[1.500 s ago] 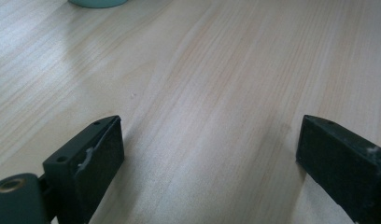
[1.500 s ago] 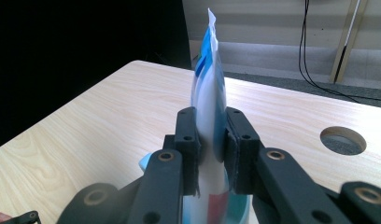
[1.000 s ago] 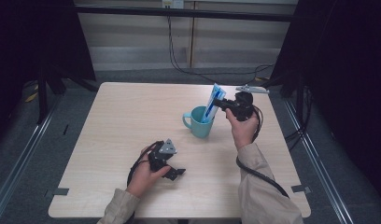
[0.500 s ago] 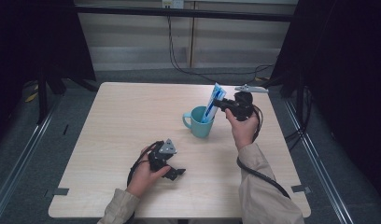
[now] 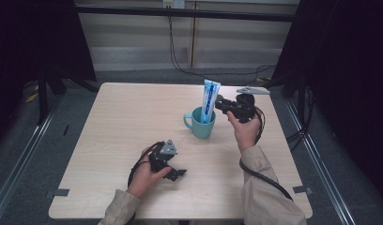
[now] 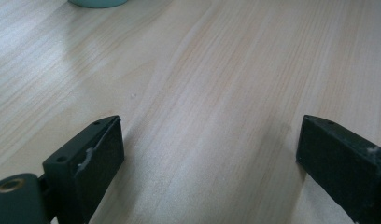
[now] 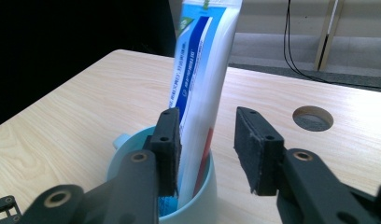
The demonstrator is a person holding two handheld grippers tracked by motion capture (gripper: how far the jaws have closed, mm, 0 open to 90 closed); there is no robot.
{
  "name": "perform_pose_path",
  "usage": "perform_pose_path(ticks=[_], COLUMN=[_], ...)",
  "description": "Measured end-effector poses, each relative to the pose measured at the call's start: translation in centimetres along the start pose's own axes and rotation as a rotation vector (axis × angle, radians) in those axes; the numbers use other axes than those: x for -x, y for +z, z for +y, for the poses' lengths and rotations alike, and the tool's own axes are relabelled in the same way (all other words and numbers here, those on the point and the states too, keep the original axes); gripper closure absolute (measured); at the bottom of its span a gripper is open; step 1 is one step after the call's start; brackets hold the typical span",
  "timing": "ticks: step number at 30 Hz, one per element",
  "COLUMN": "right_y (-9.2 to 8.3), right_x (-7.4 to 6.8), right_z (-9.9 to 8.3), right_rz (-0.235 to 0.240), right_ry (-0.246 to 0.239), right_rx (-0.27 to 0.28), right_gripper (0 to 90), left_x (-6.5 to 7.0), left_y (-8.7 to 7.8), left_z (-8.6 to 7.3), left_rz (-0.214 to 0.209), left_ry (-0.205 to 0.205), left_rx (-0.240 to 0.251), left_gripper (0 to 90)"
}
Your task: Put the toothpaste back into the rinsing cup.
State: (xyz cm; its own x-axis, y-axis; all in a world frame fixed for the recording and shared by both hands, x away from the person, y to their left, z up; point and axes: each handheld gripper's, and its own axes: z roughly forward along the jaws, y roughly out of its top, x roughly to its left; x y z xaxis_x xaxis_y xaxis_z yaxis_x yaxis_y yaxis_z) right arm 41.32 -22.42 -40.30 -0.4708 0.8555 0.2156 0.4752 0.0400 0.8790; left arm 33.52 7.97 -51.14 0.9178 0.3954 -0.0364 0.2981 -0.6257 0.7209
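**Toothpaste tube upright in mug, right fingers parted around it**

Pale wood-grain table (image 5: 133,122) with rounded corners, standing on a grey floor; dark curtains hang to both sides, and black cables run down a light panelled wall behind. Round cable hole (image 7: 313,118) cut in the tabletop, seen in the right gripper view beyond the mug.

Teal mug (image 5: 200,123) sits right of table centre, handle pointing toward the person's left. White-and-blue toothpaste tube (image 5: 210,101) stands in it, nearly upright, upper half well clear of the rim.

Right gripper (image 5: 221,104) held above the table just beside the mug's right side, aimed at the tube. In the right gripper view the tube (image 7: 202,79) stands between the two fingers (image 7: 170,149): the left one lies against or very close to the tube's edge, the right one stands apart from it with a clear gap. Fingers moderately parted, not clamping. Mug rim (image 7: 198,205) just below them.

Left gripper (image 5: 173,172) rests low at the table's near left, well apart from the mug. Its fingers (image 6: 97,163) are spread wide over bare wood, nothing between them; mug base (image 6: 97,3) at the top edge of that view.
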Motion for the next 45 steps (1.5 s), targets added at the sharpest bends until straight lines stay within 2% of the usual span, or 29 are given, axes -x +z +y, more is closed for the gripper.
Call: perform_pose_path(ticks=[9, 14, 19, 26, 45], right_y=[-0.1, -0.2, -0.4, -0.6, -1.6], right_x=[-0.3, -0.3, -0.3, -0.1, -0.2], right_z=[0.1, 0.0, -0.1, -0.4, -1.6], right_rz=[0.007, 0.013, -0.006, -0.008, 0.005], right_ry=[-0.011, -0.016, -0.027, -0.033, -0.087], right_rx=[-0.002, -0.007, -0.01, -0.025, -0.079], right_gripper=[53.6, 45.3, 35.4, 25.5, 21.1], left_x=[0.0, 0.0, 0.0, 0.0, 0.0], left_y=[0.0, 0.0, 0.0, 0.0, 0.0], left_z=[0.0, 0.0, 0.0, 0.0, 0.0], left_rz=[0.0, 0.0, 0.0, -0.001, -0.002], left_ry=[0.0, 0.0, 0.0, -0.001, 0.002], left_rx=[0.0, 0.0, 0.0, -0.001, -0.002], left_gripper=[7.3, 7.3, 7.3, 7.3, 7.1])
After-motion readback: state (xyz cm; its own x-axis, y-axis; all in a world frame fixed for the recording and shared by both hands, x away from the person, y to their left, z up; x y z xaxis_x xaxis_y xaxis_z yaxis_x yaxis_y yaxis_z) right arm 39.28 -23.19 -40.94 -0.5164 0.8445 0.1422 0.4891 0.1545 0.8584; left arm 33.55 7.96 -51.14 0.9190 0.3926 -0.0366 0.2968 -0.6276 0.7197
